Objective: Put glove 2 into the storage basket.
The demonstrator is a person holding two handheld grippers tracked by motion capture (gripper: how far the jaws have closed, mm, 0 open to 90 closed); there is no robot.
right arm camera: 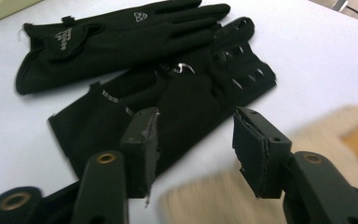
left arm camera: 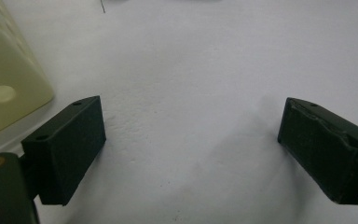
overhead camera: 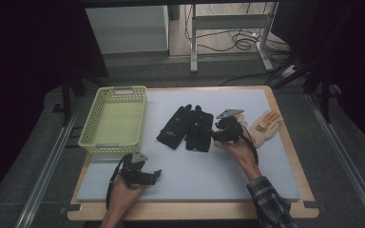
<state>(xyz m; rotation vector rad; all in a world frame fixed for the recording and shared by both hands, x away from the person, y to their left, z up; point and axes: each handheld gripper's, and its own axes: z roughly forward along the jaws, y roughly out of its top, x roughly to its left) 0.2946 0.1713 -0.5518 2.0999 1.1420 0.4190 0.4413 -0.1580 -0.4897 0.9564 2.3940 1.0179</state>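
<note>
With your right gripper [right arm camera: 193,149] part-open and empty just above the nearer black glove [right arm camera: 168,107], and your left gripper [left arm camera: 191,154] wide open on bare mat, pinch this light, limp, easily bunched fabric at the cuff directly ahead.

Our left hand [overhead camera: 123,192] comes in from the bottom edge, forearm bare, and holds the left tool [overhead camera: 145,176] low and near level, tips pointing to the right of the high view. Its jaws stand wide apart with nothing between them. Our right forearm, in a plaid sleeve [overhead camera: 269,202], angles up and leftward; the right hand [overhead camera: 240,151] grips the right tool [overhead camera: 215,135] from below, tips pointing left. Those jaws stand partly apart, pads [right arm camera: 144,149] pressing on nothing. A cable trails from each tool back along the wrist.
</note>
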